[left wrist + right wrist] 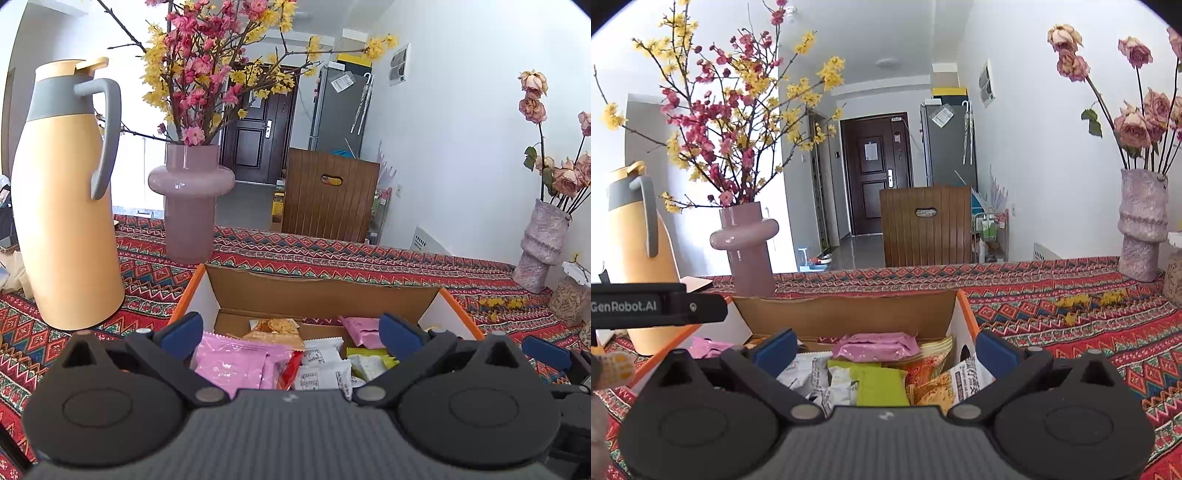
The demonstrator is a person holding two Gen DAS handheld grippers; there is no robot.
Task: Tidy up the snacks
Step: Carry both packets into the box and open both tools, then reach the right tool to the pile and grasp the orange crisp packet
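Snack packets (236, 363) in box (317, 291) — beneath both wide-spread grippers (291, 334).

Both views are bright with even daylight, and shadows stay soft. The white wall (443, 129) at right is nearly washed out, as is the upper left of the left wrist view. A small glare spot sits on the pink vase (184, 182). Fisheye bending curves lines near the edges, and corners go black. Focus is sharp throughout.
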